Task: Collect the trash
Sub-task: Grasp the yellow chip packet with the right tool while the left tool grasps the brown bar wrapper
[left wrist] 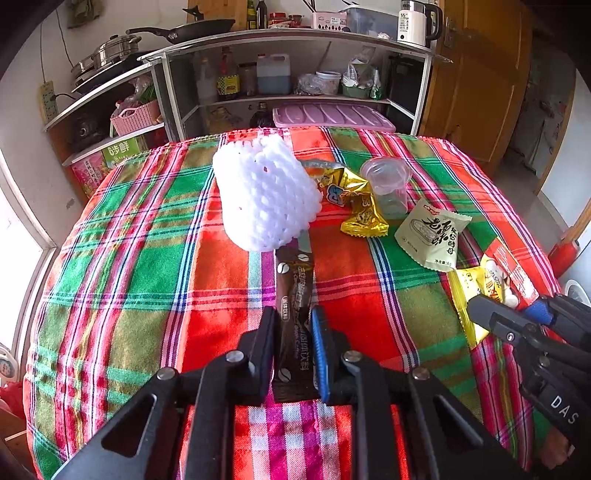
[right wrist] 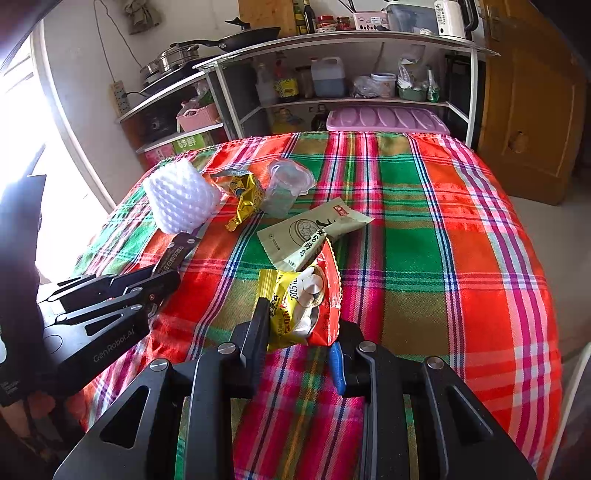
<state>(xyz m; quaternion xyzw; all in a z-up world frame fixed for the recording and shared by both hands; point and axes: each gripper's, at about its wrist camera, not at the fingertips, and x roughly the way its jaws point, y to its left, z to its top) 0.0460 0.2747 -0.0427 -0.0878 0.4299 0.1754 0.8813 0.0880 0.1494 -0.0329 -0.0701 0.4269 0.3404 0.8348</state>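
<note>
Clenched on a brown coffee sachet point(left wrist: 294, 325) above the plaid desk point(left wrist: 147, 266): left fingers point(left wrist: 317, 343), foam net point(left wrist: 264, 195) just beyond; right fingers point(right wrist: 258, 328) grasping red and yellow wrappers point(right wrist: 303, 306).

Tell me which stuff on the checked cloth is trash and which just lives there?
Trash: brown coffee stick packet, white foam fruit net, gold crinkled wrapper, clear plastic cup, pale green snack packet, yellow-and-red wrappers.

Not trash: black frying pan, white kettle, purple tray.
</note>
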